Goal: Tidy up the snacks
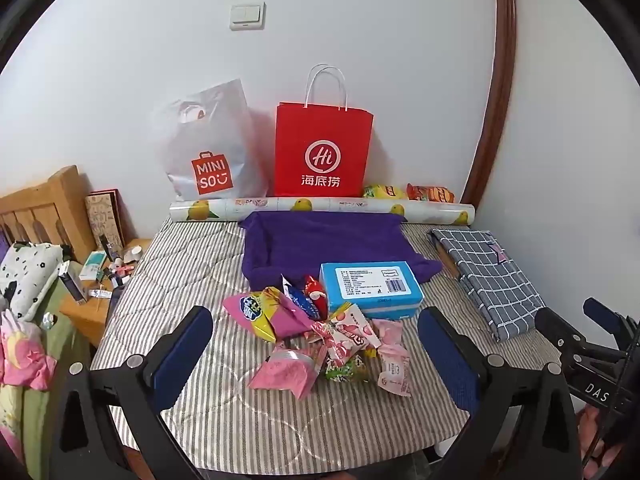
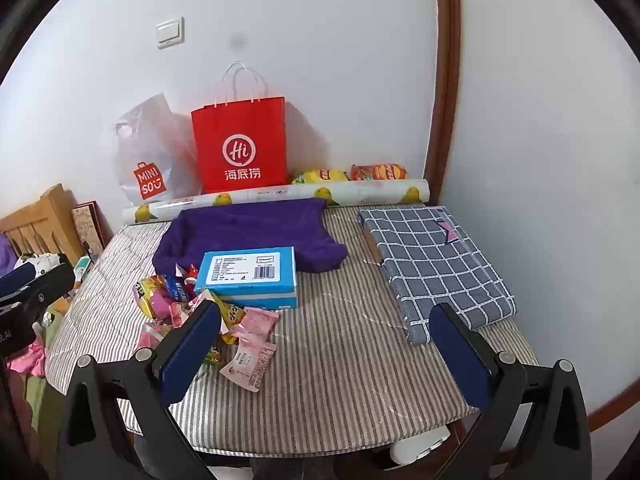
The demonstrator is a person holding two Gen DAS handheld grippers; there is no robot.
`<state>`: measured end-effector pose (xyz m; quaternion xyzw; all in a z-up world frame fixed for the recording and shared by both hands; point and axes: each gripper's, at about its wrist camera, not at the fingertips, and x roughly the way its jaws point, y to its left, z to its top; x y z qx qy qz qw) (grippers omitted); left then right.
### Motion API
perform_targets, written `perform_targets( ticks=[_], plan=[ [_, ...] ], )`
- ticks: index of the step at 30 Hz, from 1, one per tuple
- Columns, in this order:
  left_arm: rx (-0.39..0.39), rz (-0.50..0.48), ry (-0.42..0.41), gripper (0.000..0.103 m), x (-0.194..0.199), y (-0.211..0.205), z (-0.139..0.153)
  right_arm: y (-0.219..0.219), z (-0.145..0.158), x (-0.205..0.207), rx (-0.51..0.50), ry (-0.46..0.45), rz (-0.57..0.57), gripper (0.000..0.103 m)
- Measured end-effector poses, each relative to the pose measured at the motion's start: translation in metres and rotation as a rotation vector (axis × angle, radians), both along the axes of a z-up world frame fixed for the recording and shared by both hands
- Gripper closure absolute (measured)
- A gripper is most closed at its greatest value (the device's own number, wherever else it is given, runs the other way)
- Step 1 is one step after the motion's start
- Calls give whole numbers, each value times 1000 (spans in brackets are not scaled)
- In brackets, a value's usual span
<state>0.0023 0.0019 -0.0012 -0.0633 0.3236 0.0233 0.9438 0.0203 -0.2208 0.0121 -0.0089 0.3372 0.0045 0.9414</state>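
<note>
Pink and yellow crinkly snack packets [image 1: 320, 336] lay heaped on the striped worktop [image 1: 192, 264] beside the blue cardboard box [image 1: 370, 288]; both claws, left claw [image 1: 316, 354] and right claw [image 2: 320, 350], were wide open and empty, so a grab might slip or scatter them.

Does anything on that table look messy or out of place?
Yes. The snack packets lie in a loose, overlapping heap against the blue box instead of being sorted, and the purple cloth behind them is rumpled. Two more packets sit apart by the wall.
</note>
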Motion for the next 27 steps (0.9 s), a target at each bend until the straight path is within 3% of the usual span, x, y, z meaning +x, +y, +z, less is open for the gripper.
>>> perform_targets(
  ticks=[7,27],
  plan=[
    [16,-18,-39,0,-8,-4,-1,5,0,-5,9,-2,-7,0],
    [10,-28,-33,0,-7,-3,4,3,5,-10,13,6,3,0]
  ],
)
